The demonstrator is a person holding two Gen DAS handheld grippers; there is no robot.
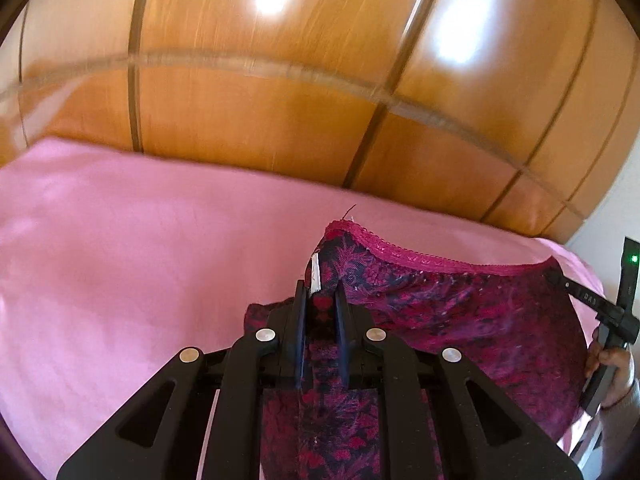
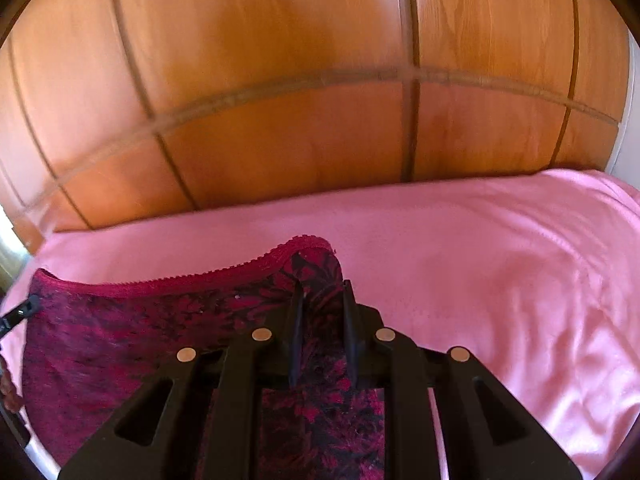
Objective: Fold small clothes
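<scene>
A dark red and black patterned pair of underwear with a magenta lace waistband is held stretched above the pink sheet. My left gripper is shut on its left corner, beside a small white label. My right gripper is shut on the right corner of the underwear. The right gripper also shows at the right edge of the left wrist view, and the left gripper at the left edge of the right wrist view.
The pink sheet covers the bed, with creases on its right side. A wooden panelled wardrobe stands right behind the bed and fills the background of the right wrist view. A white wall strip is at far right.
</scene>
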